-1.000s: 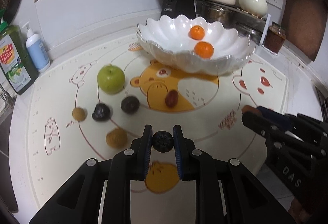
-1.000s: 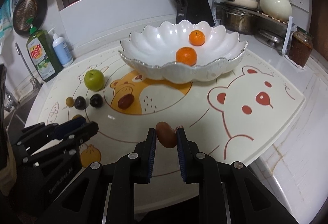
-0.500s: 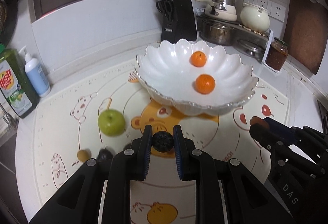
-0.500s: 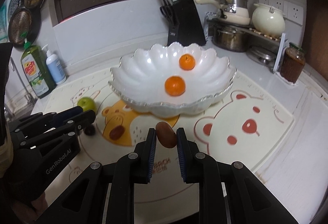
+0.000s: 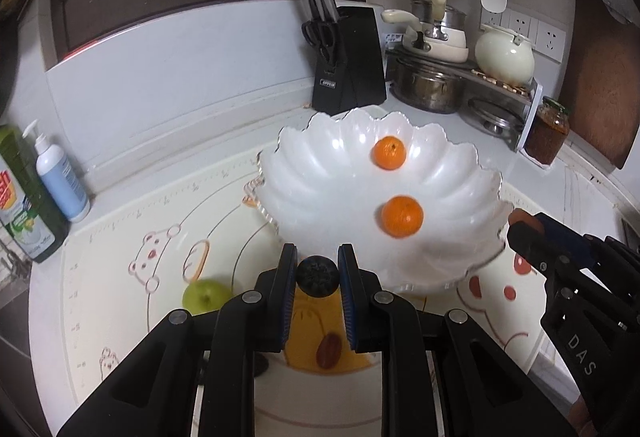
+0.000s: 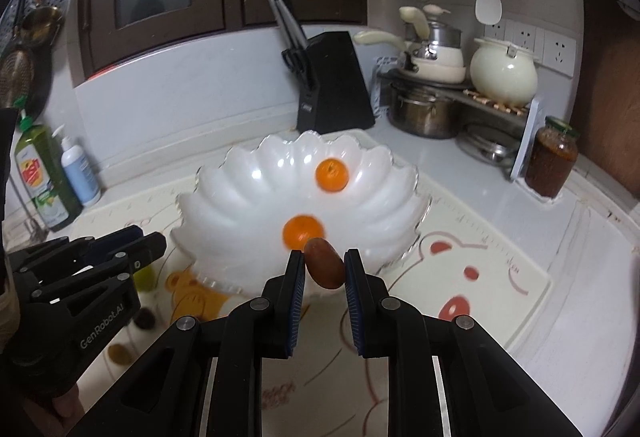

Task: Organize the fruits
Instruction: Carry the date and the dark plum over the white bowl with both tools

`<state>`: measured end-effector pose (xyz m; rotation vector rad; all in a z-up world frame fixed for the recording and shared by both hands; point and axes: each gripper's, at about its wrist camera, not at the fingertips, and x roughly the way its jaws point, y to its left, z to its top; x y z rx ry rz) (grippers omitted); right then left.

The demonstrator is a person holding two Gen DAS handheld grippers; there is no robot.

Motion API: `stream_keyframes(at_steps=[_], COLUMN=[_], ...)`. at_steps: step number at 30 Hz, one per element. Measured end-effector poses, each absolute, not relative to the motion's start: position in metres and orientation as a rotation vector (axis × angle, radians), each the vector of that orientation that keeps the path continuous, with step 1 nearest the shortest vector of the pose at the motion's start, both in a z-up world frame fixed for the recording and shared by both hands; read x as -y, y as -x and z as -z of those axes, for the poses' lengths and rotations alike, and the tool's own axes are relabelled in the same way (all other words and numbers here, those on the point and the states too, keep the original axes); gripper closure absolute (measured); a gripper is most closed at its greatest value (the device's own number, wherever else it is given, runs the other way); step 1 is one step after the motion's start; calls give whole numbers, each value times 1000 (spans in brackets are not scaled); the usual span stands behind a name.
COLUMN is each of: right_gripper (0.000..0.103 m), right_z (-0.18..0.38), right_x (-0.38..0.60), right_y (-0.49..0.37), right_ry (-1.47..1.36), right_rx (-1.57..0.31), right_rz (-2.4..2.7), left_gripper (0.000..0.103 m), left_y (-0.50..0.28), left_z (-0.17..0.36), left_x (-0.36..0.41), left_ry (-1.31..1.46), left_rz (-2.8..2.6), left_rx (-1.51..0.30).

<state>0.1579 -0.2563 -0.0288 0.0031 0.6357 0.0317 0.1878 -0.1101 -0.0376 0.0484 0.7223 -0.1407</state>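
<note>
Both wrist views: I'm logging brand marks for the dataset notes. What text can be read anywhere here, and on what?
"GenRobot.AI": side of the left gripper, seen from the right wrist.
"DAS": side of the right gripper, seen from the left wrist; perhaps only part of a word.
Green dish soap bottle: red label, too blurred to read.
Knife block: small badge, too small.
Mat: ruler numbers and red lettering, blurred.

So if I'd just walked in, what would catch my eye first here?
Probably the big white scalloped bowl in the middle of the bear-print mat, with two bright oranges inside. Right in front of it, each hand-held gripper is pinching a small fruit: the left gripper holds a dark round fruit, and the right gripper holds a reddish-brown oval fruit.
</note>
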Motion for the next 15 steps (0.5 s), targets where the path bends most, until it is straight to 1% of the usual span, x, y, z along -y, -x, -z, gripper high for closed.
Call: stream_keyframes(at_steps=[7, 15], right_gripper=[82, 81], right_z=[27, 31], right_x=[268, 276], right_y=[-190, -222], right_ry=[-1, 14], right_rx=[-639, -666], right_rz=[-2, 24], left_gripper=[81, 81], left_y=[-221, -256], left_z=[32, 40], left_x=[119, 128], left_ry=[-55, -60], left_rz=[141, 138], left_rx=[-722, -760])
